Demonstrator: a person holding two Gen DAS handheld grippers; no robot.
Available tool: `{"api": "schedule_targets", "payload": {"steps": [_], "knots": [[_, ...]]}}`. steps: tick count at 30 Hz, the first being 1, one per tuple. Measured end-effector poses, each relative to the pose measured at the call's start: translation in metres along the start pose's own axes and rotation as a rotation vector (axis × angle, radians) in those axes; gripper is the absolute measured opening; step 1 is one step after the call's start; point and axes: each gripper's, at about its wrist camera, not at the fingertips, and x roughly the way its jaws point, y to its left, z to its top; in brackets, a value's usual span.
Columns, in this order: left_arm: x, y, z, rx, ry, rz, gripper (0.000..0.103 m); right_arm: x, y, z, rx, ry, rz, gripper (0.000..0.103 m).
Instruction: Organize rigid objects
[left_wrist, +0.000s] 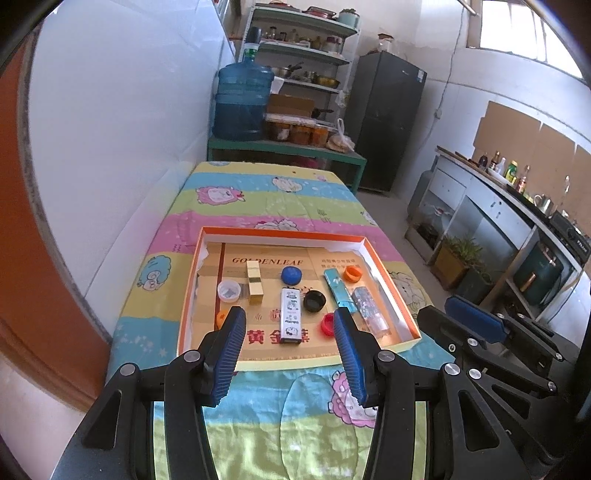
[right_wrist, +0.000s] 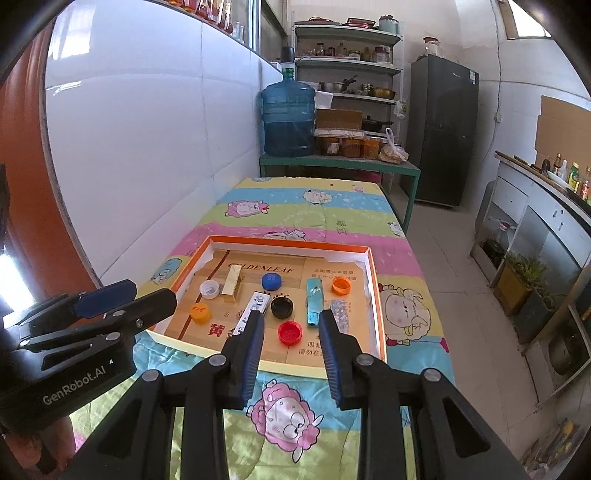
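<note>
Sitting in the orange-rimmed tray (left_wrist: 391, 291) — bottle caps (right_wrist: 289, 332), gold box (left_wrist: 255, 282), lighters (left_wrist: 291, 314); left gripper (left_wrist: 290, 332) and right gripper (right_wrist: 291, 330) both open, empty.

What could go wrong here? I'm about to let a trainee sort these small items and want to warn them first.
1. The black cap lies close beside the white cartoon-print box; a grab at one could knock the other.
2. The left gripper and right gripper hang side by side, both open and empty, so they could collide.
3. The teal box and clear patterned box lie near the tray wall, leaving little finger room.
</note>
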Motion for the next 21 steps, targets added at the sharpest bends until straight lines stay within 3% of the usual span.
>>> {"api": "schedule_targets", "payload": {"steps": [21], "knots": [[-0.067,-0.012,-0.030,0.022,-0.079,0.040,0.051,-0.053,0.012,-0.022,0.010,-0.062,-0.016,0.030]]}}
